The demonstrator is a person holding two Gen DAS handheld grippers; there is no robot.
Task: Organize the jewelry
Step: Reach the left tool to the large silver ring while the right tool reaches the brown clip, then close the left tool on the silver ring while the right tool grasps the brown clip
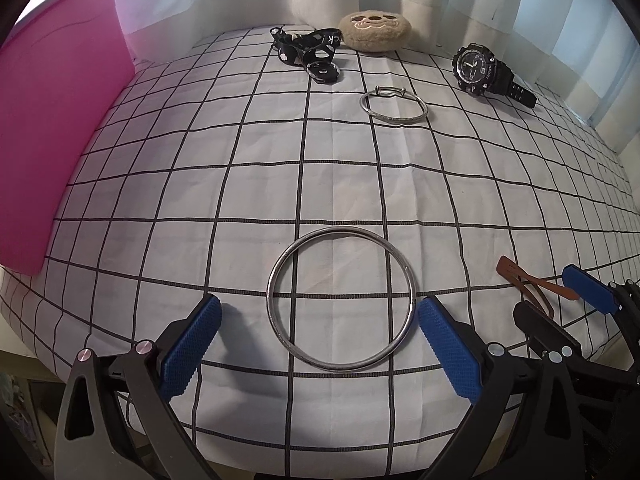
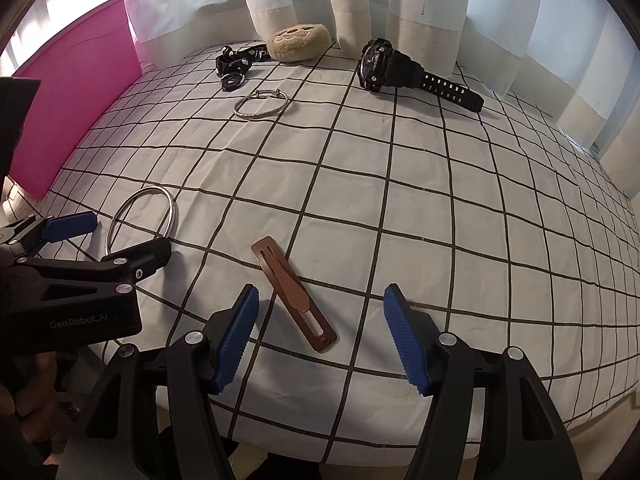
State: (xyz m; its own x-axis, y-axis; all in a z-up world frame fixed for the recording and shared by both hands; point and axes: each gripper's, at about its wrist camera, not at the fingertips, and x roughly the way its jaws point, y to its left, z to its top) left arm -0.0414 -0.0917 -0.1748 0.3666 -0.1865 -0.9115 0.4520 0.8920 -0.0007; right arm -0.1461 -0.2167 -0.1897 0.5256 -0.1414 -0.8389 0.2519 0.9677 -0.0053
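A large plain silver ring bangle (image 1: pixel 276 288) lies on the checked cloth between the open fingers of my left gripper (image 1: pixel 320 320); it also shows in the right wrist view (image 2: pixel 172 208). A brown hair clip (image 2: pixel 294 292) lies between the open fingers of my right gripper (image 2: pixel 320 336), also seen in the left wrist view (image 1: pixel 532 284). A smaller silver bracelet (image 1: pixel 394 120) (image 2: pixel 260 114), a black sport watch (image 1: pixel 484 70) (image 2: pixel 400 66) and a black strap with rings (image 1: pixel 308 52) (image 2: pixel 236 64) lie farther back. Both grippers are empty.
A pink bin (image 1: pixel 60 120) (image 2: pixel 76 92) stands at the left. A beige plush pad (image 1: pixel 374 32) (image 2: pixel 300 44) sits at the back by the curtains (image 2: pixel 352 0). The table's front edge (image 2: pixel 360 448) is just under both grippers.
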